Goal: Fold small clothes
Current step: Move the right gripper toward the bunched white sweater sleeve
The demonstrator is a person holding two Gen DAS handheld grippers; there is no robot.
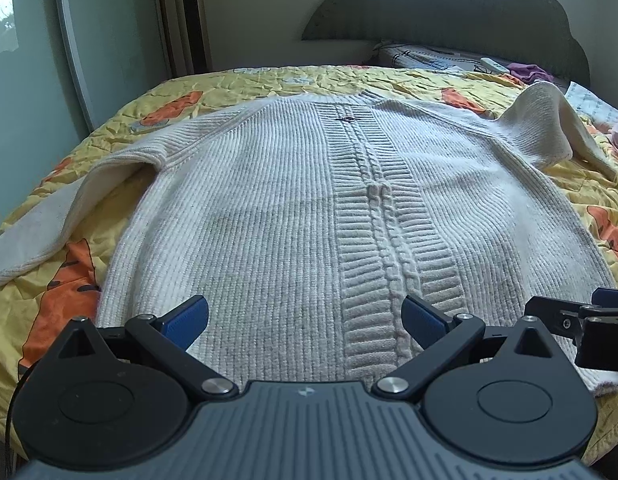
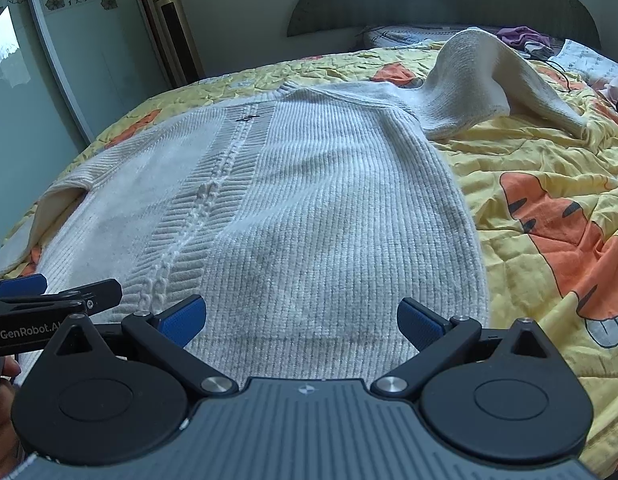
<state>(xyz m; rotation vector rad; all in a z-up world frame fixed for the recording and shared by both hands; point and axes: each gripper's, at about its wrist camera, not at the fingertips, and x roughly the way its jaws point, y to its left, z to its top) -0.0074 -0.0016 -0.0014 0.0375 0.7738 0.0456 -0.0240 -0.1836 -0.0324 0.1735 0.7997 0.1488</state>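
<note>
A cream knit sweater (image 1: 269,200) lies spread flat in the middle of the bed, its hem toward the cameras and its neck toward the headboard (image 1: 449,8). A cable braid (image 1: 383,216) runs up the sweater's middle, with a small dark mark (image 1: 348,119) on it near the neck. One sleeve (image 1: 45,224) trails off the sweater's left side down to the bed edge; the other sleeve (image 2: 481,80) is bunched and humped up beside the sweater's right shoulder. Under the sweater lies a yellow quilt (image 2: 549,184) with orange cartoon prints. The left tool (image 1: 305,320) hovers over the sweater's hem near the braid, its blue-padded jaws spread wide and holding nothing. The right tool (image 2: 301,318) hangs over the hem's right part, equally wide apart and empty. Beyond the sweater's neck, a purple cloth (image 1: 529,72) lies by the headboard, and a tall tower fan (image 2: 175,28) stands past the bed.
</note>
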